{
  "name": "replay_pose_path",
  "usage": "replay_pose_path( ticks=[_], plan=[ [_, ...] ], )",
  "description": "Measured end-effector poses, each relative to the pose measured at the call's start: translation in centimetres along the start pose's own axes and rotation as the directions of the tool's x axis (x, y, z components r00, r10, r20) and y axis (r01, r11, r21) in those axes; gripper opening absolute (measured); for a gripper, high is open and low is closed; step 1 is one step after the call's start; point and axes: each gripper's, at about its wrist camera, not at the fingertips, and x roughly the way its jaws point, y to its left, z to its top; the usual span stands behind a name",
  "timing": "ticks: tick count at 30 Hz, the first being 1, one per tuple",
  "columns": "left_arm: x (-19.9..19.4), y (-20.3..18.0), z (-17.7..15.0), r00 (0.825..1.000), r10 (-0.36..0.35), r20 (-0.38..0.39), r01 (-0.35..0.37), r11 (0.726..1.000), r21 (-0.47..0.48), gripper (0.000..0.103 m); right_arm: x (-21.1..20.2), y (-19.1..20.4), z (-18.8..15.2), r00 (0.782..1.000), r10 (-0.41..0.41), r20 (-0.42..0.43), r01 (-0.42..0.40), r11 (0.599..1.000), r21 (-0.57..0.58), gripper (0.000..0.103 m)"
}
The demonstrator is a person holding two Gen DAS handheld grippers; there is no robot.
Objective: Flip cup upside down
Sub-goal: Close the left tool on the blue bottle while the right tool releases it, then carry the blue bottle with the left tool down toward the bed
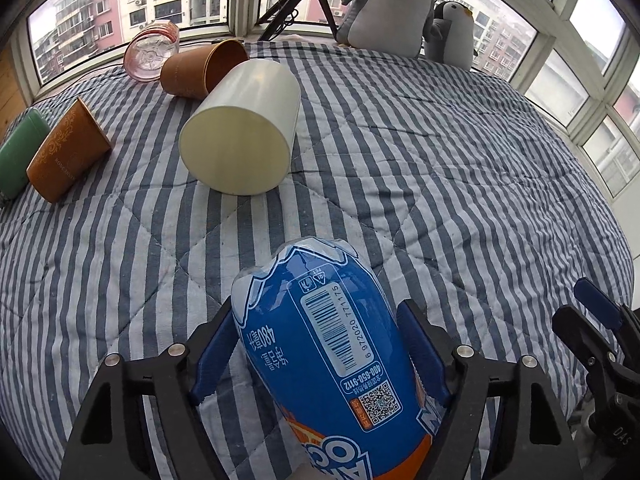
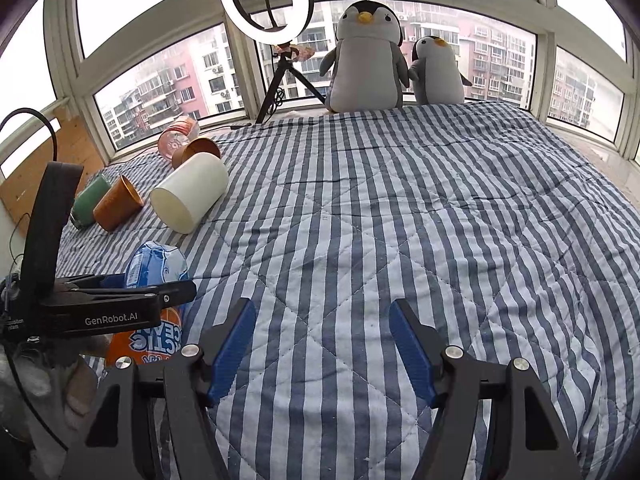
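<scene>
The left gripper [image 1: 320, 344] is closed around a blue bottle [image 1: 320, 344], its blue pads [image 1: 214, 354] pressing on either side of the label; the bottle's text and barcode read inverted from the left wrist view, and its rounded clear end points away from the camera over the striped quilt [image 1: 440, 200]; from the right wrist view the same bottle [image 2: 158, 264] shows its orange band lower down, near a hand [image 2: 76, 396] at the frame's left edge, with the left gripper [image 2: 120, 300] clamped across it; the right gripper [image 2: 322, 348] hangs wide open over the bare quilt [image 2: 400, 220], nothing between its blue pads [image 2: 232, 352], and it shows only partly at the right edge of the left wrist view [image 1: 596, 320]; farther out, to the left, a white cup [image 1: 240, 128] lies on its side with its flat bottom toward the camera; beside it, nearer the left edge, a brown paper cup [image 1: 68, 152] lies tipped over, just beside a green cup [image 1: 20, 152], also on its side; behind the white cup a second brown cup [image 1: 200, 68] lies tipped, and a pink glass cup [image 1: 152, 54] lies just behind that; at the far edge by the window stand a big penguin toy [image 2: 364, 60] and a small penguin toy [image 2: 436, 72] side by side, with a tripod [image 2: 286, 76] carrying a ring light [image 2: 266, 0] to their left
</scene>
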Motion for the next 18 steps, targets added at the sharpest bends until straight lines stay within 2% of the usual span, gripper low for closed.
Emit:
replay_pose_path(
  ticks=[8, 13, 18],
  plan=[
    [-0.3, 0.1, -0.3, 1.0, -0.013, 0.004, 0.013, 1.0, 0.026, 0.081, 0.3, 0.5, 0.3, 1.0, -0.008, -0.002, 0.008, 1.0, -0.004, 0.066],
    [-0.8, 0.4, -0.6, 0.999, -0.045, 0.017, 0.045, 0.998, 0.036, 0.08, 0.5, 1.2, 0.5, 1.0, -0.006, -0.004, 0.005, 1.0, -0.01, 0.066],
    [-2.3, 1.7, -0.9, 0.996, -0.069, 0.056, 0.066, 0.997, 0.051, 0.079, 0.7, 2.6, 0.9, 1.0, 0.031, -0.003, -0.031, 0.999, -0.009, 0.066]
  ],
)
